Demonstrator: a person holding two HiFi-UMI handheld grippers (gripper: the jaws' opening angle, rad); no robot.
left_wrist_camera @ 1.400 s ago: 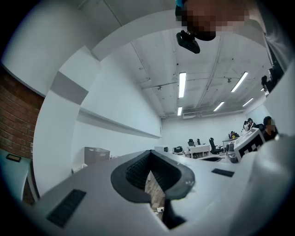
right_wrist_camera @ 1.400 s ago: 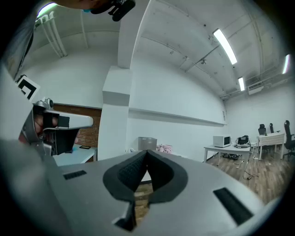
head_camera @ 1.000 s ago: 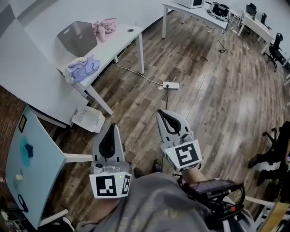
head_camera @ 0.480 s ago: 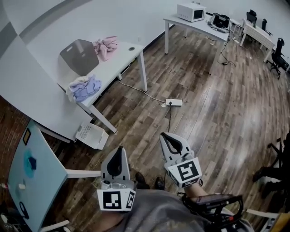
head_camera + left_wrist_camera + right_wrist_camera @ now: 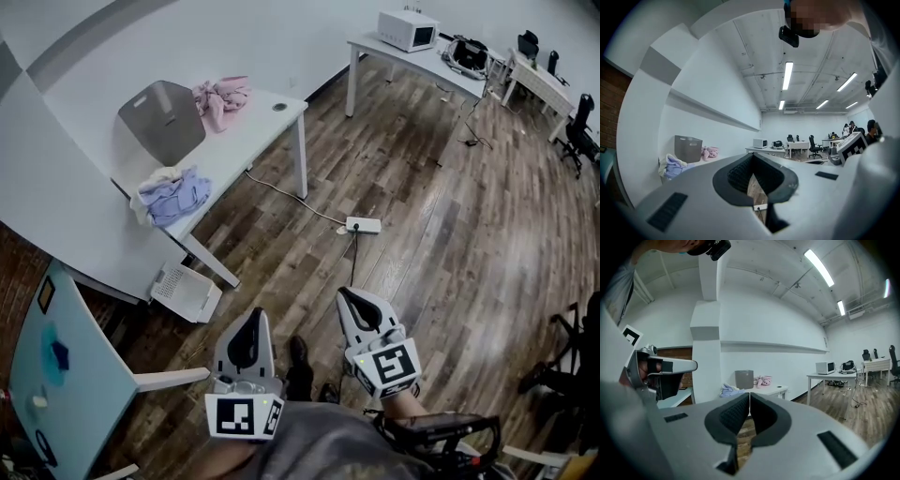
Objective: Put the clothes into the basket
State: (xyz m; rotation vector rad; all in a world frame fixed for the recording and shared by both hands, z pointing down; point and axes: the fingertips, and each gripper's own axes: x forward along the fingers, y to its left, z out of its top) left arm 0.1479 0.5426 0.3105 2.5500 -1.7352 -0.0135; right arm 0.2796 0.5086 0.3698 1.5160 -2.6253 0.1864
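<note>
Both grippers are low over the wood floor, rear ends cut off by the person's grey top. Left gripper (image 5: 253, 317): jaws together, nothing in them. Right gripper (image 5: 349, 293): same, closed and empty. Power strip (image 5: 363, 225) lies on the floor ahead of the right gripper. Table (image 5: 272, 117) is well ahead and left of both. Lavender-and-white clothes pile (image 5: 173, 195) sits on its nearest end, crumpled, long axis roughly left-right from the grippers. Farther along is the grey basket (image 5: 161, 122), upright, inside not visible. Pink garment (image 5: 222, 97) is bunched just right of it, no clear axis.
</note>
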